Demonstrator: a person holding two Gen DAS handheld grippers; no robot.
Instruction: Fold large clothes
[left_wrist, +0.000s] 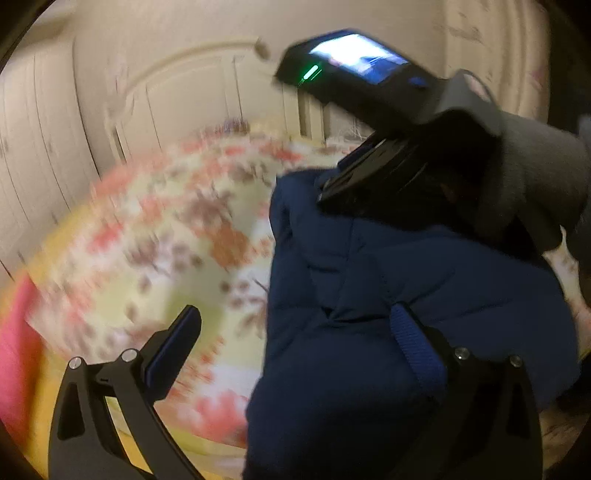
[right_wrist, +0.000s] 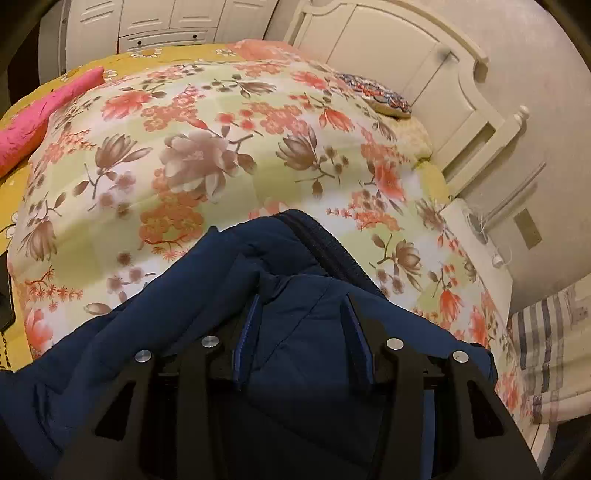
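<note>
navy blue padded jacket (right_wrist: 303, 332), dark zip edge. quilt (right_wrist: 207, 155) pale green and white checks, coral and brown flowers. sheet (right_wrist: 92, 62) mustard yellow. pillow (right_wrist: 40, 110) hot pink. headboard (right_wrist: 406, 59) cream. striped cloth (right_wrist: 543, 354), grey-blue on white.

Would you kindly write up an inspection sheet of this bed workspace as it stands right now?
Surface: bed under a floral quilt, with a yellow sheet showing at its edges.
Job's things: navy puffer jacket, bunched at the near edge of the quilt.
Clutter: pink pillow at the far left; patterned cushion by the headboard; striped cloth at the right.
Grippers: right gripper shut on a fold of the jacket; left gripper open, one finger against the jacket, the other over bare quilt.
Cables: thin white cord beside the bed.
Surroundings: cream headboard, white cabinets.
</note>
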